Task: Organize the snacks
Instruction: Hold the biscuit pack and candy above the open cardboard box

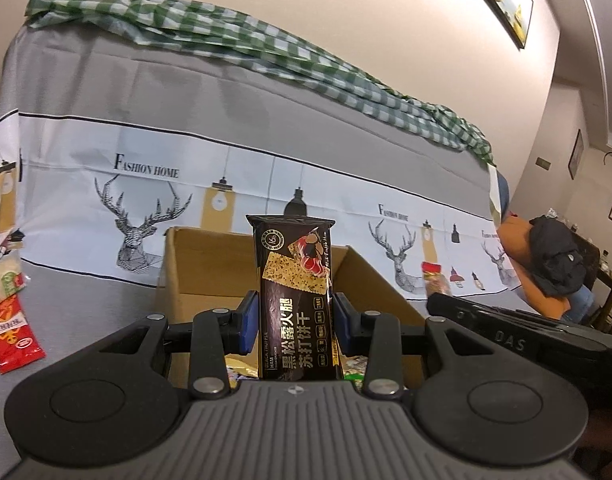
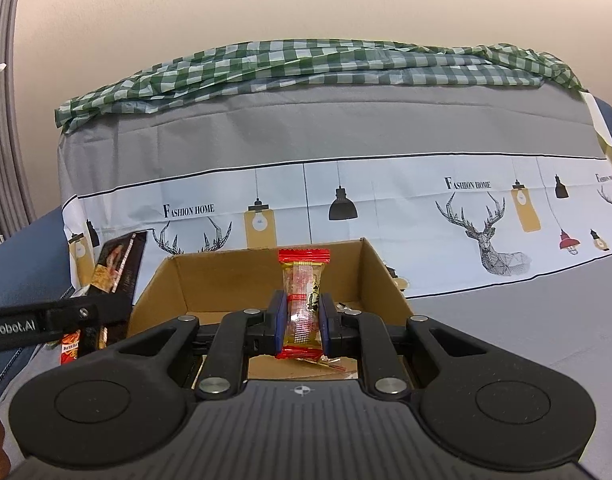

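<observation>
Cardboard first: one open cardboard box (image 2: 266,280) sits on the grey cloth-covered surface (image 2: 526,320), and both tools hang just over its near edge. Two grippers, two snacks. The left gripper (image 1: 294,322) has its jaws pinching one black cracker packet (image 1: 292,296), held upright, its top rising above the box's far wall. The right gripper (image 2: 303,322) has its jaws pressed close on one slim clear candy wrapper with red ends (image 2: 304,304), also upright, in front of the box opening. Inside the box, a few loose wrappers lie on the floor; an exact count is not readable. Out to the left on the cloth lie two more packets: one red sachet (image 1: 14,336) and one pale packet (image 1: 4,280) just behind it. One green checked cloth (image 2: 306,64) drapes along the top of the sofa back.
</observation>
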`<move>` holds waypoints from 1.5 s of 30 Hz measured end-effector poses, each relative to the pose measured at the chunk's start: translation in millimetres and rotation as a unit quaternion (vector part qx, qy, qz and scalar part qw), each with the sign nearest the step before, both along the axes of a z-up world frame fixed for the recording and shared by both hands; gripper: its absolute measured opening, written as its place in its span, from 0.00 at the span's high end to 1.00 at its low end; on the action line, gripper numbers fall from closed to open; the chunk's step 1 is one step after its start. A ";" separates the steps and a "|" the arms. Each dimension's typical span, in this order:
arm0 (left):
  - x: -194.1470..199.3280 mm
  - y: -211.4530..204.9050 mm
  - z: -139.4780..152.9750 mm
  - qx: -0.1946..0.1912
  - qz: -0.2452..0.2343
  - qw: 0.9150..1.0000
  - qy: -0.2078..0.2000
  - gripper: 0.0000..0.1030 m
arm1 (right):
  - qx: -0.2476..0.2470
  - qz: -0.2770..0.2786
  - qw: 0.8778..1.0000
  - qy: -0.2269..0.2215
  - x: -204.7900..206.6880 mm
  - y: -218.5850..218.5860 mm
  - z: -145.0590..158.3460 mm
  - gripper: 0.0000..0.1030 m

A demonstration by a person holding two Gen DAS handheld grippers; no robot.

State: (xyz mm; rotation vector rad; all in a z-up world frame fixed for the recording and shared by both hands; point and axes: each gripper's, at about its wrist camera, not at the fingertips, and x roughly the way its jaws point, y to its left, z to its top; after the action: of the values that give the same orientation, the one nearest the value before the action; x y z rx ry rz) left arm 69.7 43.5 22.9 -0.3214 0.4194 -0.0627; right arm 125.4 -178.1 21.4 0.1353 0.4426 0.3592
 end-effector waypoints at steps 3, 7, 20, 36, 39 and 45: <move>1.6 -3.3 -0.2 -0.001 -0.004 1.000 0.000 0.59 | -0.002 -0.001 1.000 -0.004 -0.9 1.7 0.1 0.83; 2.5 -6.7 -0.5 -0.002 -0.011 1.000 0.000 0.59 | -0.004 -0.004 1.000 -0.005 -1.1 0.9 -1.2 0.83; 5.8 -17.6 -1.7 0.003 -0.033 0.999 0.001 0.59 | -0.004 -0.012 1.000 0.003 1.4 0.8 -4.3 0.83; 12.1 -22.4 -3.0 0.004 -0.041 0.999 0.005 0.59 | -0.008 -0.012 1.000 -0.002 0.2 2.3 -6.6 0.83; 13.1 -22.7 -3.3 0.003 -0.042 0.999 0.006 0.59 | -0.008 -0.012 1.000 -0.003 0.1 2.2 -6.5 0.83; 13.7 -23.7 -4.1 0.003 -0.045 0.999 0.007 0.59 | -0.008 -0.013 1.000 -0.003 0.2 1.8 -6.8 0.83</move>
State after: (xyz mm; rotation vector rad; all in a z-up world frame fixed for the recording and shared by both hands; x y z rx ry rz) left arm 83.4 19.8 18.8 -0.2967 0.4481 -0.1477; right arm 125.6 -176.3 14.6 0.1248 0.4374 0.3300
